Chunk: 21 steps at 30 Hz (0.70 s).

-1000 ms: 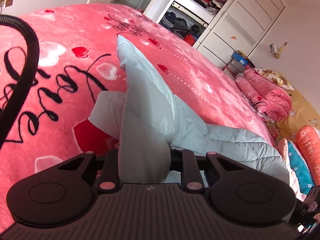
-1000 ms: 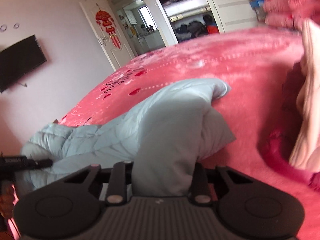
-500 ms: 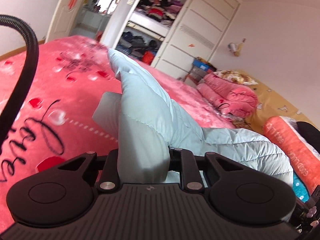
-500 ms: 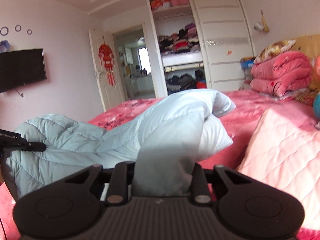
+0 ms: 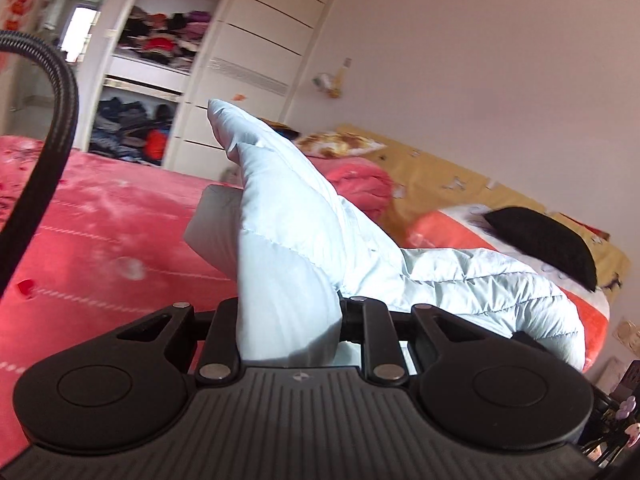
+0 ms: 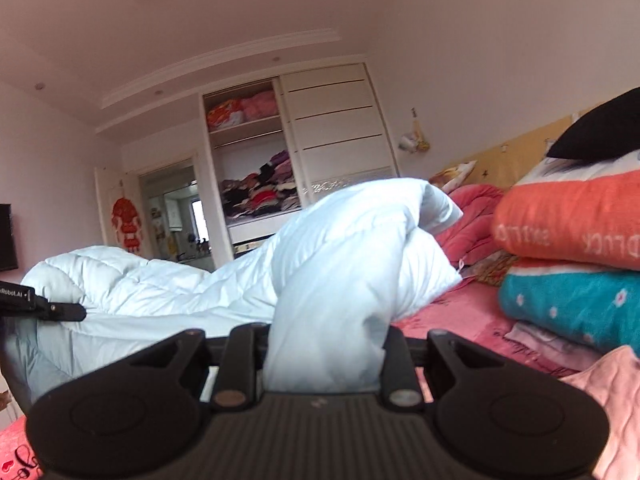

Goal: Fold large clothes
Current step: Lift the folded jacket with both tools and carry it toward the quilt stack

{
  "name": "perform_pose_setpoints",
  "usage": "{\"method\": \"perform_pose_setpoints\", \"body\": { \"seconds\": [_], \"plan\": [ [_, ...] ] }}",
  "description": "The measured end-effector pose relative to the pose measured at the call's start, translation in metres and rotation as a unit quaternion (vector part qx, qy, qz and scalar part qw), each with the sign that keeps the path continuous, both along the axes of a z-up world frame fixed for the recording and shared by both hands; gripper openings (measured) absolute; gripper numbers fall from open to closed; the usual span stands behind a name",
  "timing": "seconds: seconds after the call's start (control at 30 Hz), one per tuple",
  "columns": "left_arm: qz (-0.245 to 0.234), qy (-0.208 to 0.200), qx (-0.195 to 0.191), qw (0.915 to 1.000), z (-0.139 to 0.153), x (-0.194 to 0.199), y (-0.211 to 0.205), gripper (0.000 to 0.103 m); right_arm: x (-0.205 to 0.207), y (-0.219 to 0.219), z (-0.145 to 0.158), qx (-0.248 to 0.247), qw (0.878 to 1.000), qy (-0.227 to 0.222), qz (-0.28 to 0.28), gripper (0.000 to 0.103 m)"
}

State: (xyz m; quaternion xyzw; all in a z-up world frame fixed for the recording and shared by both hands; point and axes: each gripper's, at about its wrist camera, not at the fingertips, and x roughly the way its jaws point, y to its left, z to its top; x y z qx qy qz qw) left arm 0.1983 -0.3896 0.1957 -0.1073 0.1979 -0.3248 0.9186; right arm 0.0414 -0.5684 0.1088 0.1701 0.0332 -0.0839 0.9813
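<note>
Now both hands have come up off the bed together, and the view has tipped from the red blanket toward the wardrobe and ceiling, so the pale blue padded coat (image 5: 304, 248) hangs lifted between them instead of lying flat. The left gripper (image 5: 290, 320) is pinching a thick bunch of the coat's edge between its fingers, and the right gripper (image 6: 326, 344) is pinching another bunch the same way; neither has loosened its hold over the past second, the fabric filling the narrow gap in each. In the right wrist view the coat (image 6: 168, 288) stretches as a sagging span from one grip toward the tip of the other gripper at the left edge, with its lower part near the red blanket (image 5: 100, 232). My reading is that this is the carry-over part of a fold: the held edge is being raised so it can be swung across and laid onto the rest of the coat, and that laying-down is not yet done. Around it, the head of the bed is crowded: an orange folded quilt (image 6: 568, 220) sits on a teal one (image 6: 572, 308), a black cushion (image 5: 544, 240) lies on top of the orange quilt, and a pink cloth (image 6: 604, 396) lies just beside the right gripper. These leave little free blanket on that side, so the fold probably has to land toward the open middle. The wardrobe (image 6: 256, 168) stands well apart, out of the way.
</note>
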Motion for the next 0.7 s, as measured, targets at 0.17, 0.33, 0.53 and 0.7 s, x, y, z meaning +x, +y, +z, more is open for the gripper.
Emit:
{"method": "perform_pose_setpoints", "body": {
  "seconds": [0.17,0.33,0.53,0.7],
  "plan": [
    [-0.050,0.013,0.016,0.9985,-0.025,0.030,-0.076,0.024,-0.012,-0.065,-0.010,0.017,0.998,0.012,-0.059,0.021],
    [-0.075,0.051,0.036,0.9952,-0.074,0.058,-0.133,0.024,-0.015,-0.113,-0.040,0.044,0.993,0.049,-0.103,0.021],
    [-0.083,0.092,0.072,0.9896,-0.135,0.083,-0.178,0.026,-0.014,-0.146,-0.086,0.051,0.982,0.113,-0.140,0.023],
    [-0.073,0.107,0.092,0.9874,-0.169,0.096,-0.180,0.039,-0.018,-0.154,-0.117,0.045,0.974,0.158,-0.155,0.032]
  ]
}}
